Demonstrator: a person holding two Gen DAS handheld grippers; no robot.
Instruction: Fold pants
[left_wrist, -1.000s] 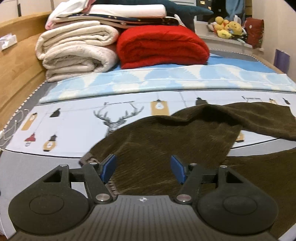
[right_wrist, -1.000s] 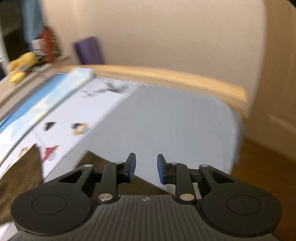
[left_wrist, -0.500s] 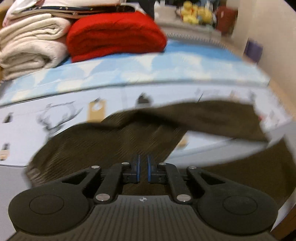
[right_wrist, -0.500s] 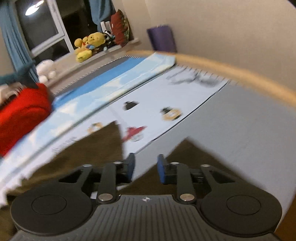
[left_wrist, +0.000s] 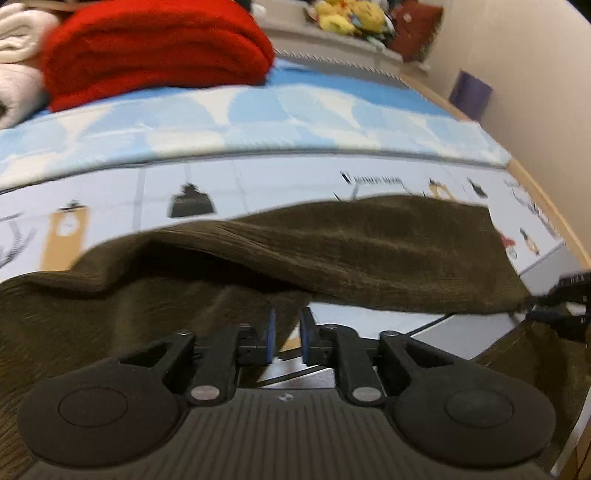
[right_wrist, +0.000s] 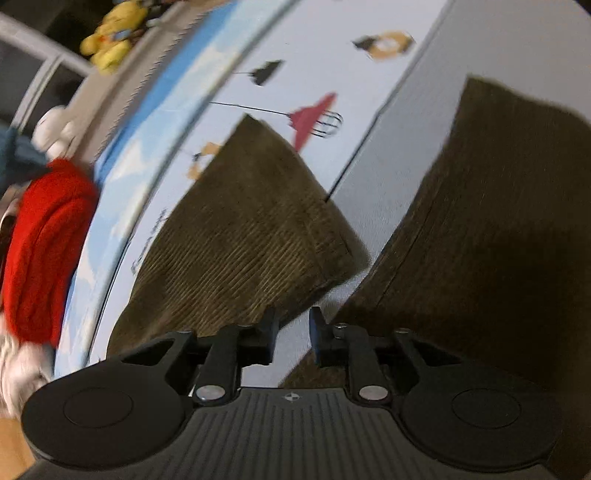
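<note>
Dark olive corduroy pants (left_wrist: 369, 251) lie spread on the printed bed sheet (left_wrist: 258, 184). My left gripper (left_wrist: 286, 332) hovers low over them where the two legs part. Its jaws are opening a little; a cloth edge shows behind the narrow gap, and the pads do not press on it. In the right wrist view one leg end (right_wrist: 240, 236) lies on the left and the other leg (right_wrist: 498, 203) on the right. My right gripper (right_wrist: 291, 332) hangs over the strip of sheet between them, jaws opening, nothing in them. A black gripper part (left_wrist: 565, 306) shows by the leg hem.
A folded red blanket (left_wrist: 155, 48) and white blankets (left_wrist: 14, 74) are stacked at the head of the bed. Plush toys (left_wrist: 347, 18) sit on the sill behind. The wooden bed edge (left_wrist: 546, 206) runs along the right, with a purple object (left_wrist: 471, 92) by the wall.
The left jaws went from wide to shut, then slightly apart, while that gripper moved right and down along the pants. The right view swung from the bed corner down onto the leg ends.
</note>
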